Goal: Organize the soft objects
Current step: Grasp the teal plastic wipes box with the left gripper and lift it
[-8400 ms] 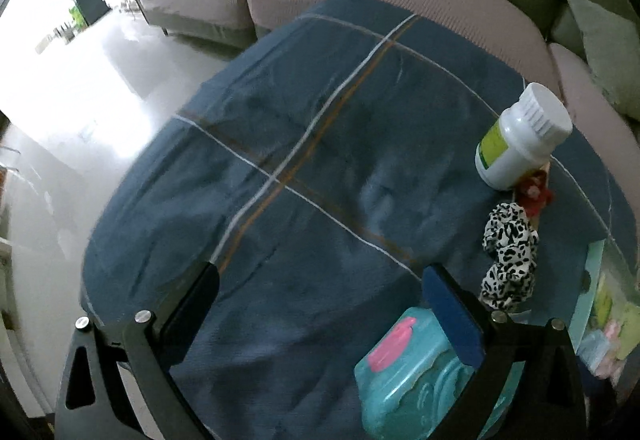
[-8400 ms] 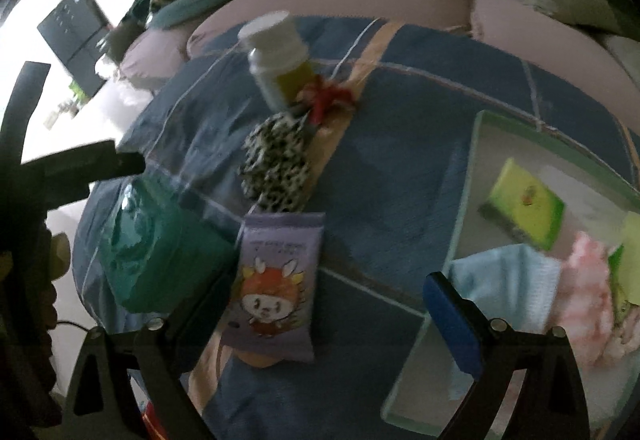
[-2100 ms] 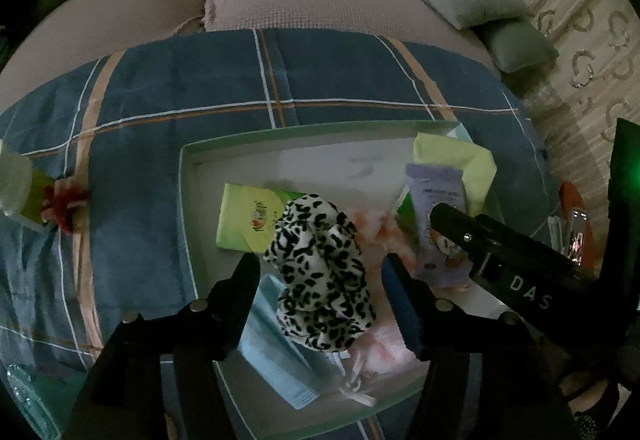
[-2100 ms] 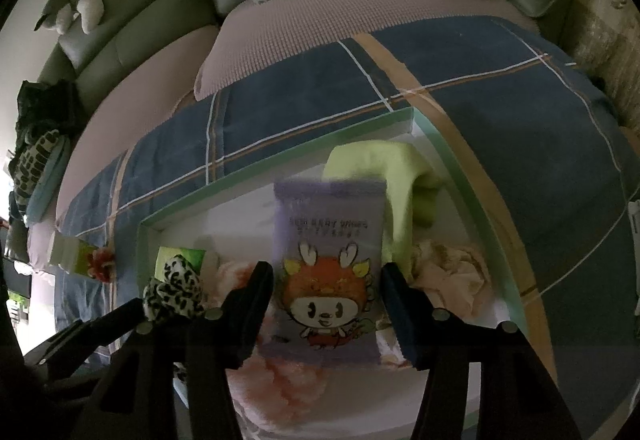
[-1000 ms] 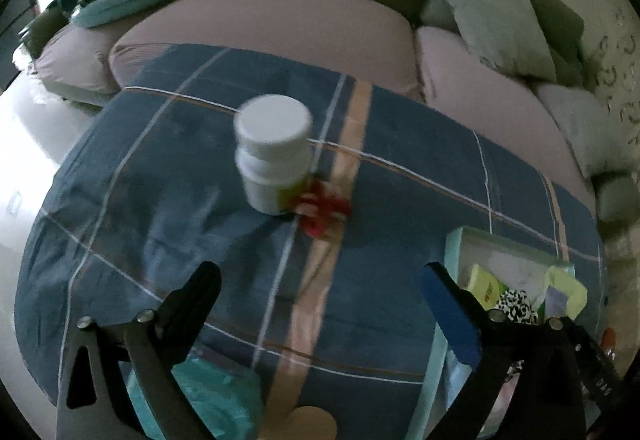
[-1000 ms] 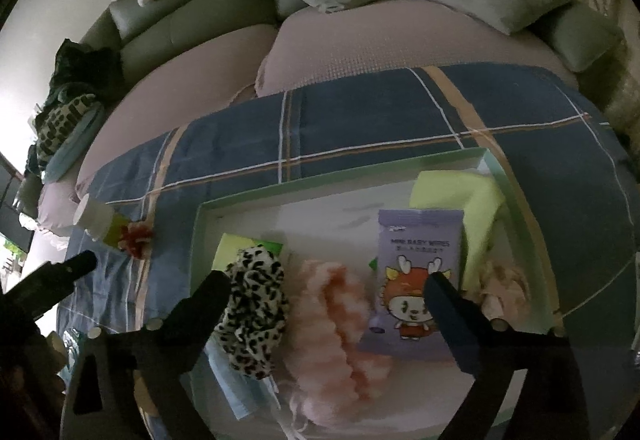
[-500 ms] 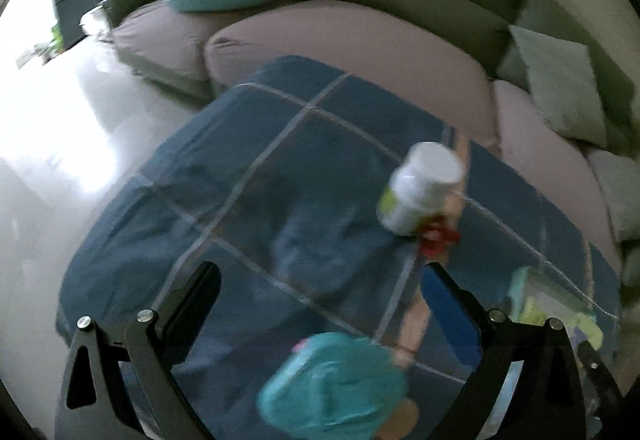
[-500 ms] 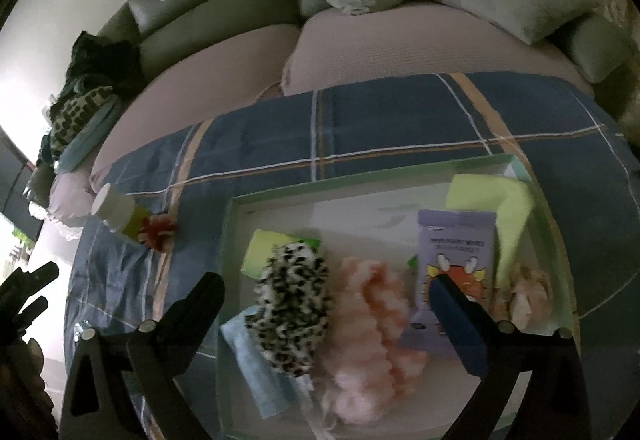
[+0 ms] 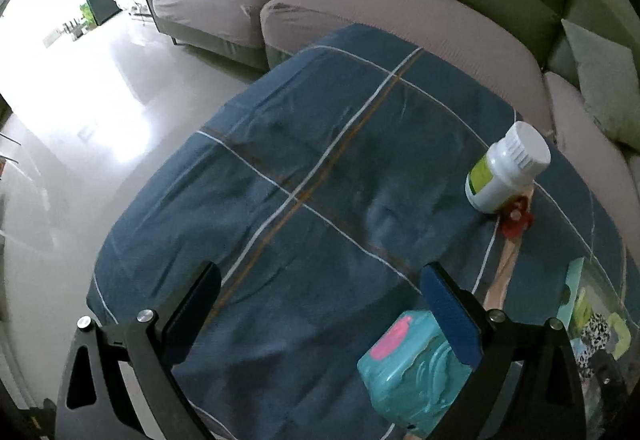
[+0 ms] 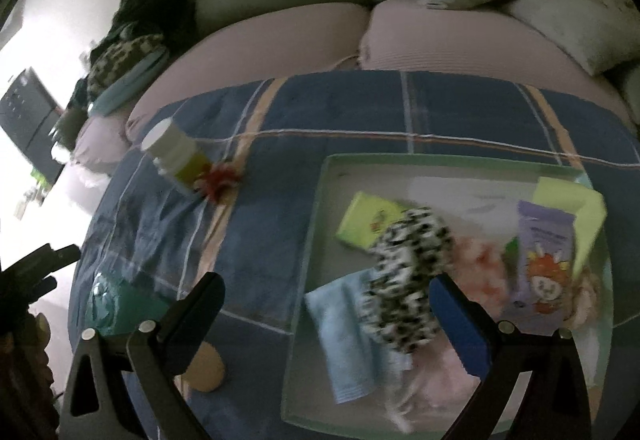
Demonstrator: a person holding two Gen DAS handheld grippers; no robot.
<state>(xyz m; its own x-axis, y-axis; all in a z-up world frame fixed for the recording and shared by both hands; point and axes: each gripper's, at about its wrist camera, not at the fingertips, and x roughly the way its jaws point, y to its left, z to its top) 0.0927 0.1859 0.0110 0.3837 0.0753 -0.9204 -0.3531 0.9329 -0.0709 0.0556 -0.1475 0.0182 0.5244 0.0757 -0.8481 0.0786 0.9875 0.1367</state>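
Fingers on left gripper (image 9: 320, 296) and right gripper (image 10: 326, 296) spread, empty. Tray (image 10: 316, 208) mostly loaded. Next, I'd guess: left grabs teal wipes pack (image 9: 408, 364), firm squeeze.

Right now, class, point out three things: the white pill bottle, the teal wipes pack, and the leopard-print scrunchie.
White pill bottle (image 9: 505, 174): left wrist view, on its white side wall.
Teal wipes pack (image 9: 412, 372): left wrist view, on its top face.
Leopard-print scrunchie (image 10: 404, 280): right wrist view, on the middle of its fabric.
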